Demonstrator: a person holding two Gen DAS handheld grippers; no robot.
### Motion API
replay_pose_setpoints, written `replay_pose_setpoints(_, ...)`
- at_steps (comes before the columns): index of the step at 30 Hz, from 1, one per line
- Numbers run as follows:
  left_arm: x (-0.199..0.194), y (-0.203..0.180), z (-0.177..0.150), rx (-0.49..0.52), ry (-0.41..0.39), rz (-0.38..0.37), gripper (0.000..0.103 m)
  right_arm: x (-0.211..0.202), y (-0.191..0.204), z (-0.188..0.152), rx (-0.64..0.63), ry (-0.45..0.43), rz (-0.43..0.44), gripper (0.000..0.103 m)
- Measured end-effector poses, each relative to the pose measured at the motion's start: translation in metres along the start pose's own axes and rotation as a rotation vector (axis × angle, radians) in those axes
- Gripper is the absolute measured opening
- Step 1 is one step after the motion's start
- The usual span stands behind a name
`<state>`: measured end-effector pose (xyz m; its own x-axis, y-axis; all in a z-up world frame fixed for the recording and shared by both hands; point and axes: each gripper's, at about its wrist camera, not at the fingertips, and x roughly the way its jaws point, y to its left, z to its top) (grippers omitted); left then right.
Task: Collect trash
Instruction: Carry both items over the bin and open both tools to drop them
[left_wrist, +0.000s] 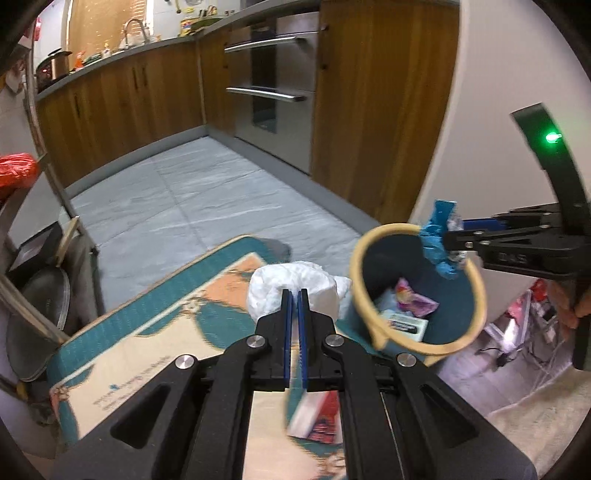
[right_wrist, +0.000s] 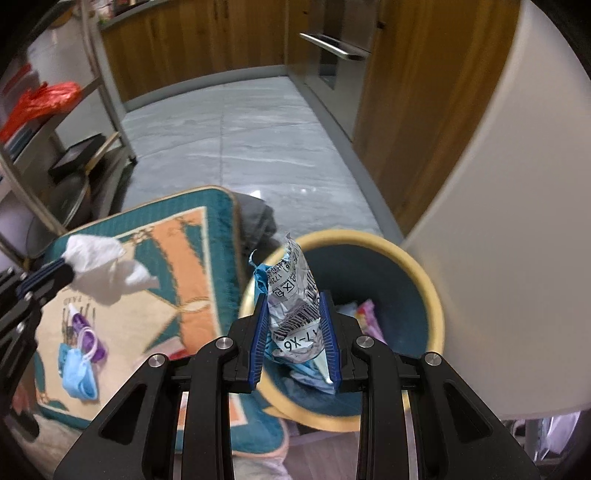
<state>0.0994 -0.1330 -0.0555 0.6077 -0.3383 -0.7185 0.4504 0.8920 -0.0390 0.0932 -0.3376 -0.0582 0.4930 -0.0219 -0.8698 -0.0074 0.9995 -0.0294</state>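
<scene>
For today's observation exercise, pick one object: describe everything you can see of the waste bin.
The waste bin is a round, open-topped tub, dark teal inside with a pale yellow rim; the material looks like plastic. It sits beside the patterned mat, looking tilted in both views. Inside lie a pink wrapper and a pale printed packet. The right tongs hold a crumpled wrapper over its mouth.

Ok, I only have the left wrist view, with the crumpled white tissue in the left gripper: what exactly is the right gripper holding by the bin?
Observer: A crumpled silver and blue wrapper printed with a barcode, pinched between the pads of the right gripper.
Operator: Any trash left on the mat that I can't see?
Observer: Yes, a light blue face mask and a small purple item beside it lie on the teal and orange patterned mat.
</scene>
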Motion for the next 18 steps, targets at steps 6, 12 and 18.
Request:
replay_pose_setpoints(6, 0.012, -0.041, 0.003, 0.057, 0.01, -0.064, 0.003, 0.003, -0.031, -0.01, 0.04, 0.026, -0.037, 0.029)
replay_pose_setpoints(12, 0.039, -0.081, 0.005, 0.123, 0.037, -0.115, 0.003, 0.016, -0.059, -0.023, 0.056, 0.071, -0.08, 0.029)
replay_pose_setpoints(18, 0.08, -0.118, 0.004, 0.181, 0.095, -0.144, 0.003, 0.037, -0.079, -0.032, 0.043, 0.14, -0.109, 0.029)
